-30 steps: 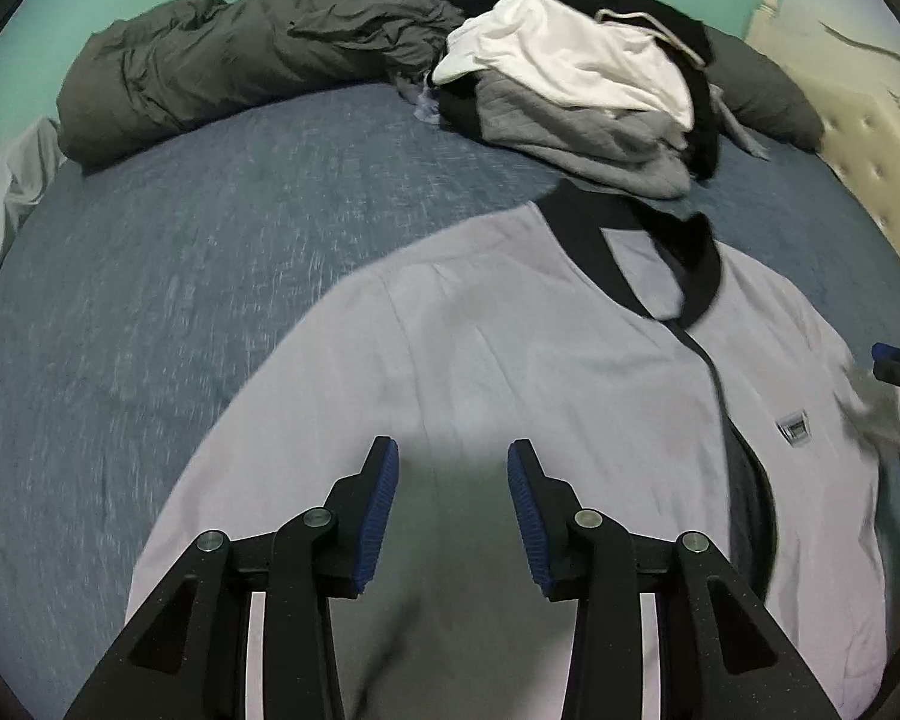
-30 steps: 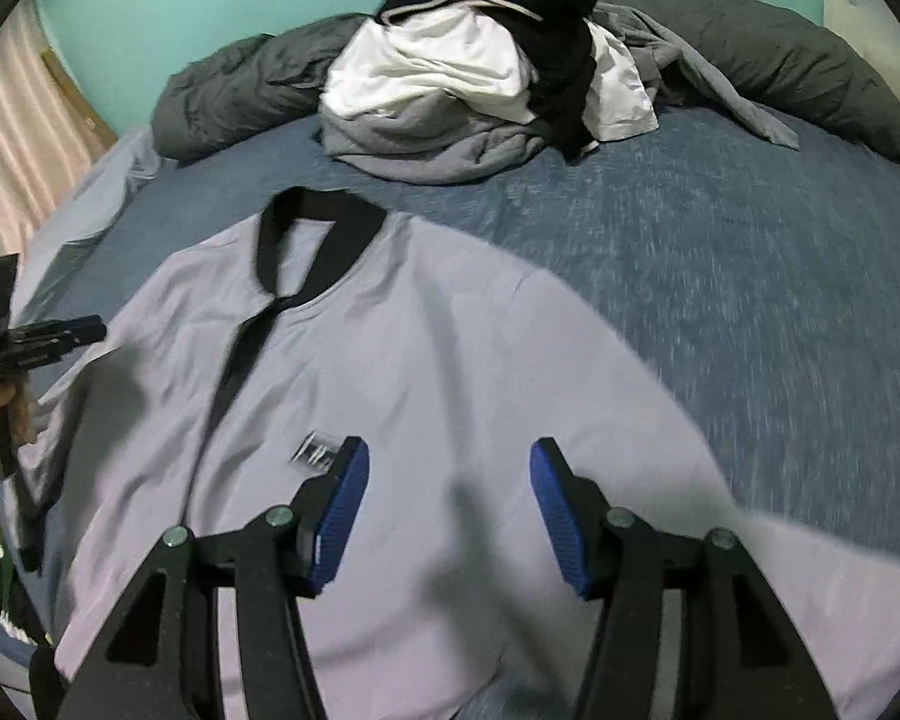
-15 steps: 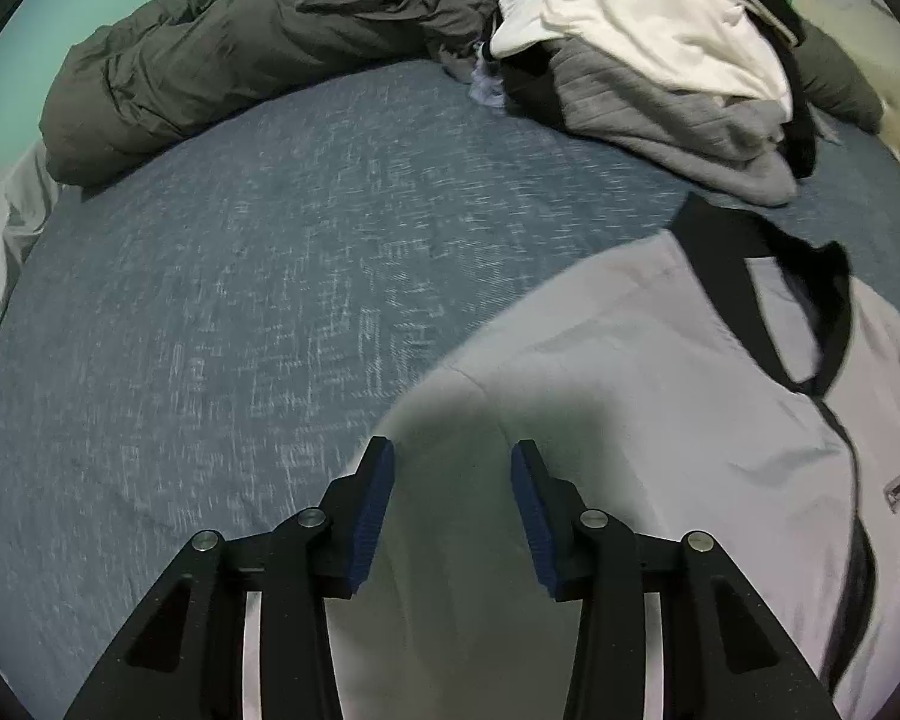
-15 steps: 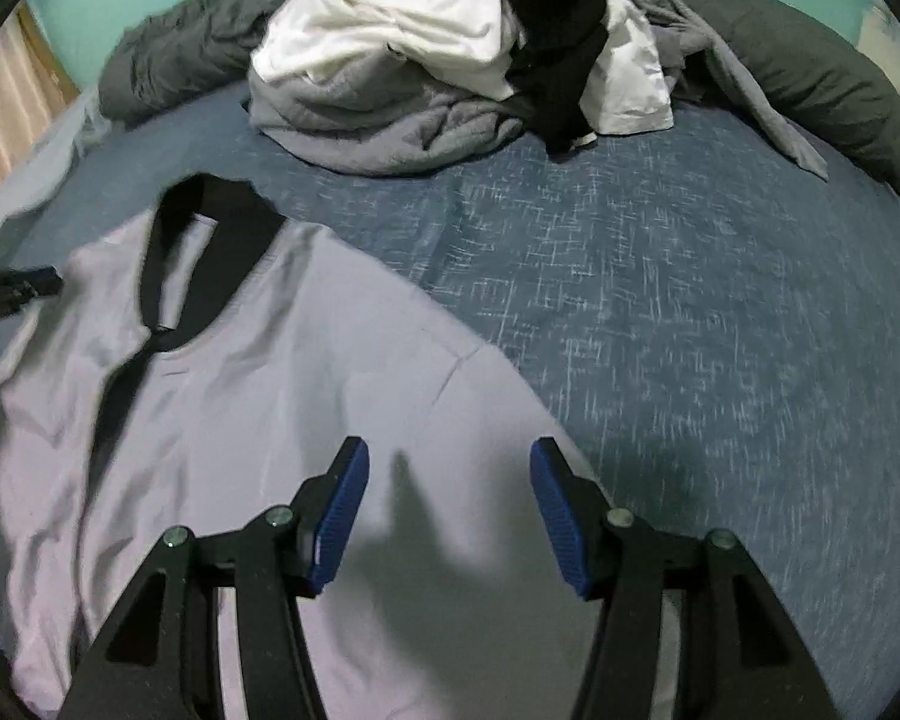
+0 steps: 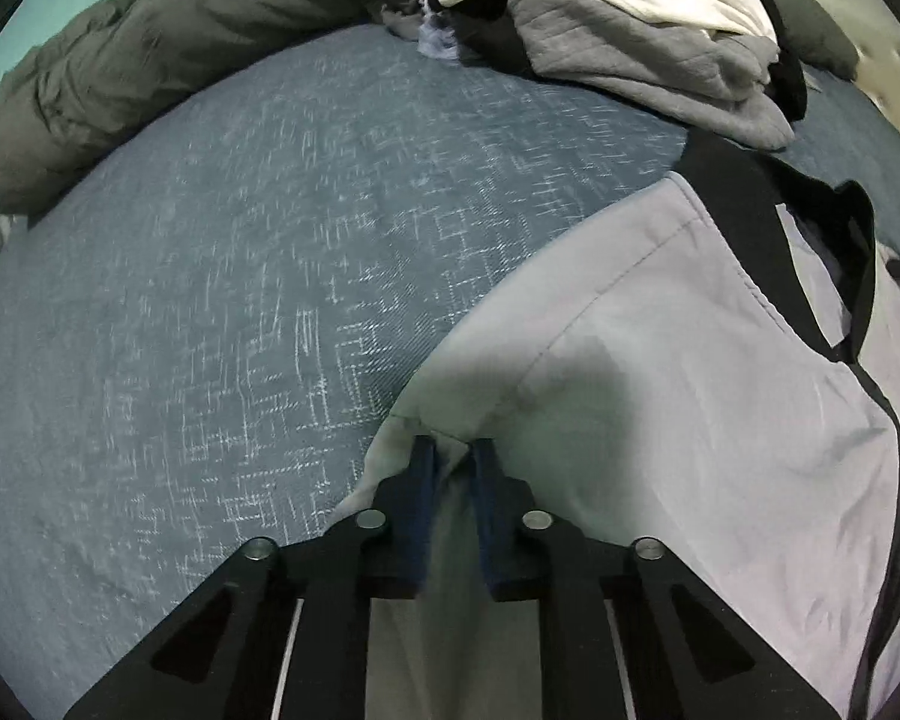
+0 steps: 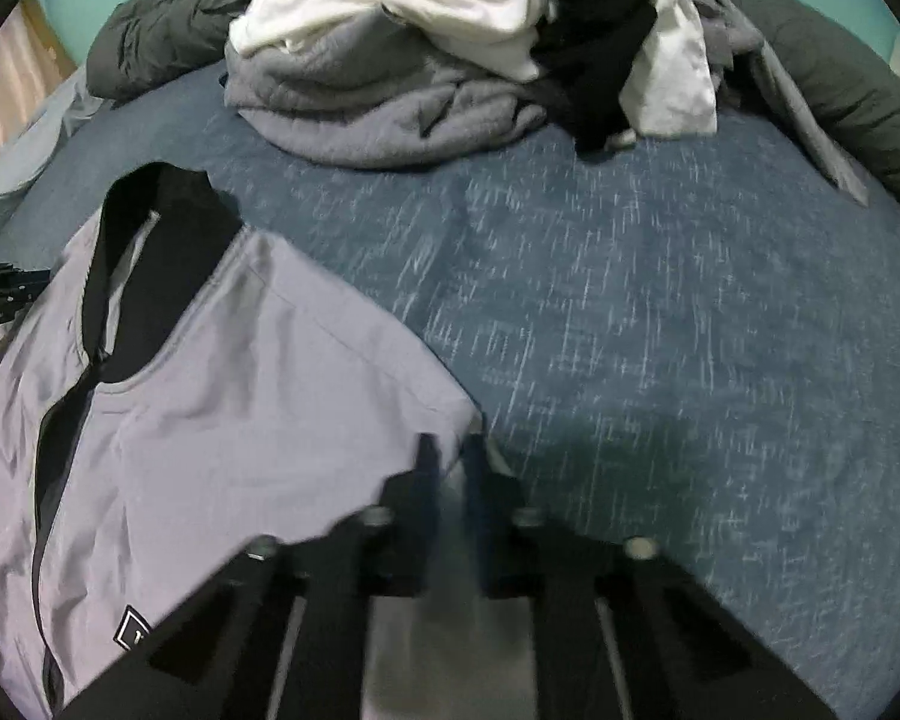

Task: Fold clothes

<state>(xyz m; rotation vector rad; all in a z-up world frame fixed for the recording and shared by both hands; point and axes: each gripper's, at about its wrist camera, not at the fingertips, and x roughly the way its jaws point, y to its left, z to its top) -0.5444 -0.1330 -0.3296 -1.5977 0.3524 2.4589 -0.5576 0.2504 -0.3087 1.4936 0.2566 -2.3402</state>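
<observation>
A pale lilac jacket [image 5: 708,396] with a black collar [image 5: 744,204] lies spread flat on the blue bed [image 5: 240,300], front side up. The left claw [image 5: 453,459] is closed on a pinch of the jacket's fabric at one shoulder edge; the right claw [image 6: 450,456] is clamped on the fabric at the opposite shoulder edge. Toward the bed's far edge sits a heap of clothes [image 6: 450,48] in white, grey and black, with a dark grey duvet [image 5: 150,60] bunched behind it. Only the right wrist view shows the jacket's small square chest label [image 6: 131,627] in full, and a striped curtain [image 6: 6,96] at the left; the left wrist view alone shows a cream tufted headboard [image 5: 894,78].
</observation>
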